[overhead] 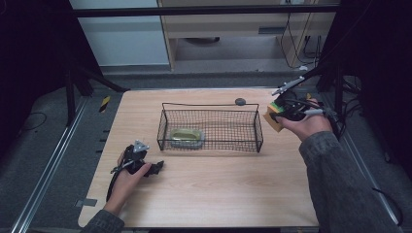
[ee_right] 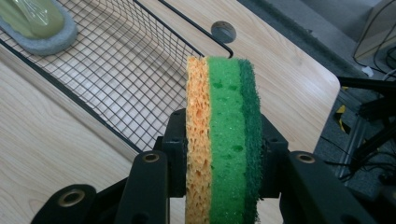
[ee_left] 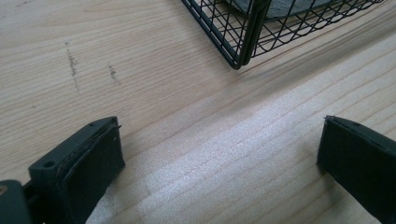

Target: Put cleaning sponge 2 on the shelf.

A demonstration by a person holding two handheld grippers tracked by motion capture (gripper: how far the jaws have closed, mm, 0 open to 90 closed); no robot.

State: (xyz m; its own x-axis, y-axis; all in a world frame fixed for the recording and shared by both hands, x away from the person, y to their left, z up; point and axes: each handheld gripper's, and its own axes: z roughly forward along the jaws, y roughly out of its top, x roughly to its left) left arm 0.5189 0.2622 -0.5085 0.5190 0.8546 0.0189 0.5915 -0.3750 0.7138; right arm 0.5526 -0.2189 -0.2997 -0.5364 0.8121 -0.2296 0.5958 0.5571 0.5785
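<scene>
We see the right tongs (ee_right: 219,154) clamped on a sponge (ee_right: 224,140) — held on edge, long axis vertical — just right of the wire basket (overhead: 210,127). The left tongs (ee_left: 219,163) gape wide over the worktop (overhead: 218,179), holding nothing.

Wire basket (overhead: 210,127) blocks table (overhead: 209,189) centre; bare wood around it, widest on near side.

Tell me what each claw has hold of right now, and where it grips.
The right claw clamps the sponge across its flat faces, near its lower end. The left claw is open, holding nothing.
</scene>
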